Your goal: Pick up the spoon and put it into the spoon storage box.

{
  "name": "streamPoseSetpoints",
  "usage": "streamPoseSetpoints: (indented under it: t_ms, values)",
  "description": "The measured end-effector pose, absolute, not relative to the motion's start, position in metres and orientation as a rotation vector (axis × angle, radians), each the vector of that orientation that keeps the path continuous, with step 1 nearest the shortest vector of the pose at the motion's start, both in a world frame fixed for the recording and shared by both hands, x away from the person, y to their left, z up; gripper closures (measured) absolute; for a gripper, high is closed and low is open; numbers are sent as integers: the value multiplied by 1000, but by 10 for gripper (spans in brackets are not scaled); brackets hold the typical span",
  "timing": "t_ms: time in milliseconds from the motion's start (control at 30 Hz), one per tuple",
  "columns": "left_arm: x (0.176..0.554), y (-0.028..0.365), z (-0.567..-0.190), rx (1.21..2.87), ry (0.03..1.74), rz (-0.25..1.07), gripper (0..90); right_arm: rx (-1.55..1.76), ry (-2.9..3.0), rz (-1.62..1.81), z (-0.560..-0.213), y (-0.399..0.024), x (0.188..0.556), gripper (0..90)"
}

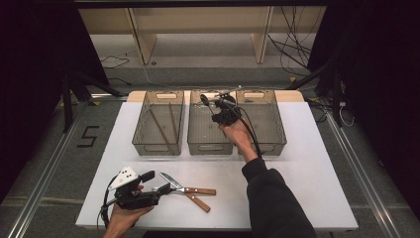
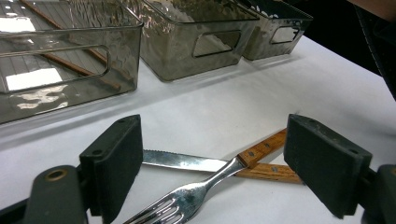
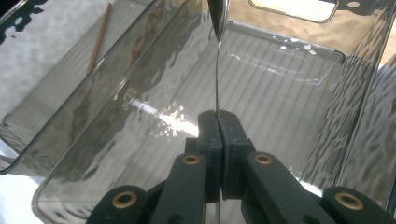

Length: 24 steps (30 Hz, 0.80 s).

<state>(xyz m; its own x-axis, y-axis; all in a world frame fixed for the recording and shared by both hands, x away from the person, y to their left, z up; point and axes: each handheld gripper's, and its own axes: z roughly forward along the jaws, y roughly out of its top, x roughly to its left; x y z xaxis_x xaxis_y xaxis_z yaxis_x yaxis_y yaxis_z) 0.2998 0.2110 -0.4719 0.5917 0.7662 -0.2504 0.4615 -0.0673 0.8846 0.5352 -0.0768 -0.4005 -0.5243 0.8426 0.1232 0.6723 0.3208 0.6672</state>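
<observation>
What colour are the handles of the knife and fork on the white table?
Brown wood, on the steel knife and fork; left gripper view shows them best.

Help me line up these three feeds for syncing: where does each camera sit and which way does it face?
High view: above the person's side, looking forward and down on the white table; both forearms and each hand-held gripper show.
Left gripper view: rides the left hand-held gripper, looking low across the table at a fork and knife; open jaws show.
Right gripper view: looks down into the middle bin; shut jaws pinch a metal utensil.
Shared: the left bin's chopsticks.
</observation>
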Motion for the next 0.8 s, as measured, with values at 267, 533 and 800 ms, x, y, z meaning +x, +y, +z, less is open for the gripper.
streamPoseSetpoints:
  t_ms: [267, 533, 800]
  values:
    - [300, 211, -472, 1704, 1025, 343, 195, 1398, 2361, 1033, -402, -74, 540, 613]
    - [300, 213, -472, 1696, 1037, 346, 194, 1345, 2374, 1096, -392, -75, 529, 478]
    - [301, 216, -472, 1678, 1061, 345, 193, 1175, 2422, 1213, -381, -78, 499, 380]
